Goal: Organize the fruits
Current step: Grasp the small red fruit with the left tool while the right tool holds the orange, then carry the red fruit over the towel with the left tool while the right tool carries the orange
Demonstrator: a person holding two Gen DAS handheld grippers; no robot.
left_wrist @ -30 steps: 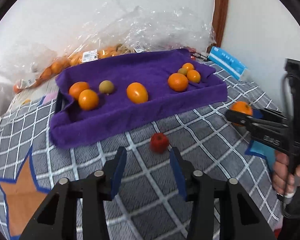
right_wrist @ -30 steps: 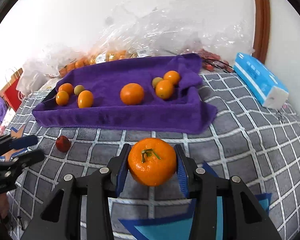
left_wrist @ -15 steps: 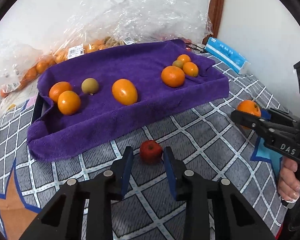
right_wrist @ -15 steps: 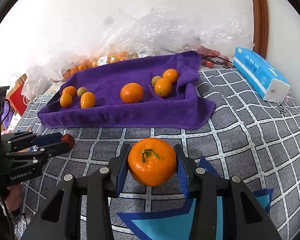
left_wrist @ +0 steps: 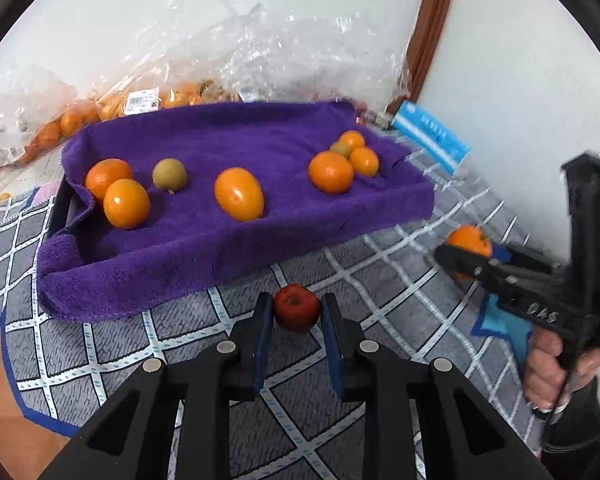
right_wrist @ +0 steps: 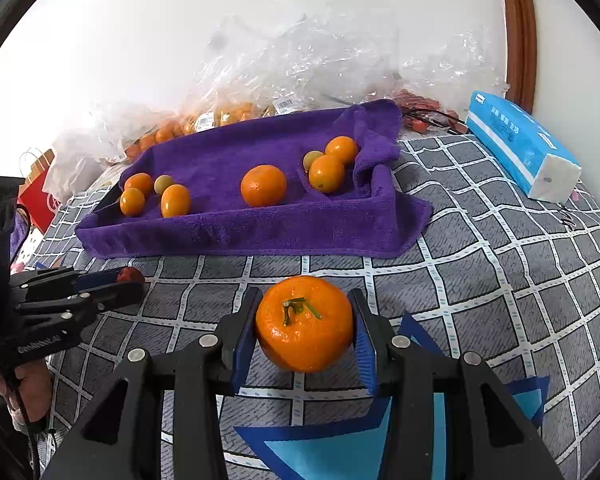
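A small red fruit (left_wrist: 297,307) sits on the grey checked bedspread just in front of the purple towel (left_wrist: 204,240), and my left gripper (left_wrist: 293,312) is shut on it, both blue pads against its sides. It shows again in the right wrist view as the red fruit (right_wrist: 131,275) inside the left gripper (right_wrist: 128,280). My right gripper (right_wrist: 305,328) is shut on a large orange (right_wrist: 305,323) with a green stem, also seen from the left as the orange (left_wrist: 469,242). Several oranges (left_wrist: 238,194) and small greenish fruits (left_wrist: 169,174) lie on the towel-lined tray.
Clear plastic bags of oranges (left_wrist: 76,120) pile up against the white wall behind the tray. A blue tissue pack (right_wrist: 520,146) lies at the right. A red paper bag (right_wrist: 40,192) stands at the far left. A hand (left_wrist: 556,376) holds the right gripper's handle.
My left gripper moved in toward the red fruit and its jaws shut on it. The right gripper has kept still with the orange in its grip.
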